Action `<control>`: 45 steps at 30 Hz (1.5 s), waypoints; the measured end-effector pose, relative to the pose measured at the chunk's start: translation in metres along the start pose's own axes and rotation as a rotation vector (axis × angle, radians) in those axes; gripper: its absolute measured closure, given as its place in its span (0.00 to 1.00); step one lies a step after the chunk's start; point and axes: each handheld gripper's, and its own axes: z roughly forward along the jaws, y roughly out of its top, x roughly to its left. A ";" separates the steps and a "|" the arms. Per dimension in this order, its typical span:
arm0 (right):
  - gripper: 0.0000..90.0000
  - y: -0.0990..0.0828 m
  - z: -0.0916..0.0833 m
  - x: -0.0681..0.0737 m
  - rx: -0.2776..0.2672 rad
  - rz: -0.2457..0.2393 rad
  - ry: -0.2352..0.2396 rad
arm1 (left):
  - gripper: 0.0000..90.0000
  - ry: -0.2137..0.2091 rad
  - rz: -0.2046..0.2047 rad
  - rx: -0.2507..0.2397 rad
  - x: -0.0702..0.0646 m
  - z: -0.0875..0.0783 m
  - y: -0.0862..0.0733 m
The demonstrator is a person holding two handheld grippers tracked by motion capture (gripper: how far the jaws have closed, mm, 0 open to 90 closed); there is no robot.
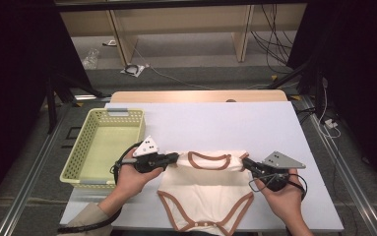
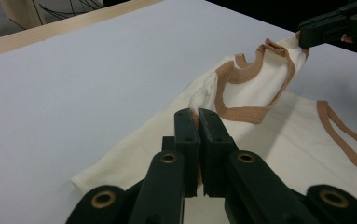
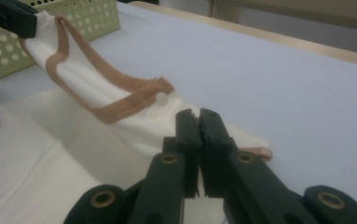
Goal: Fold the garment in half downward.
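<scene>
One cream baby bodysuit with brown trim lies near the front edge of a white table. The left gripper is clamped on its left shoulder and the right gripper on its right shoulder, lifting the neckline. One pale green basket sits just left. Beyond the table are grey floor, cables and wooden legs.
</scene>
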 end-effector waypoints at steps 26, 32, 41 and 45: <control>0.98 -0.006 -0.008 0.006 0.017 -0.008 0.025 | 0.96 -0.018 0.013 0.019 -0.007 -0.003 -0.006; 0.98 -0.007 -0.010 0.007 0.024 -0.010 0.025 | 0.96 -0.021 0.014 0.021 -0.008 -0.003 -0.007; 0.98 -0.009 -0.012 0.009 0.019 -0.018 0.031 | 0.96 -0.026 0.018 0.025 -0.010 -0.005 -0.008; 0.98 -0.009 -0.013 0.010 0.022 -0.017 0.036 | 0.96 -0.028 0.021 0.029 -0.010 -0.006 -0.009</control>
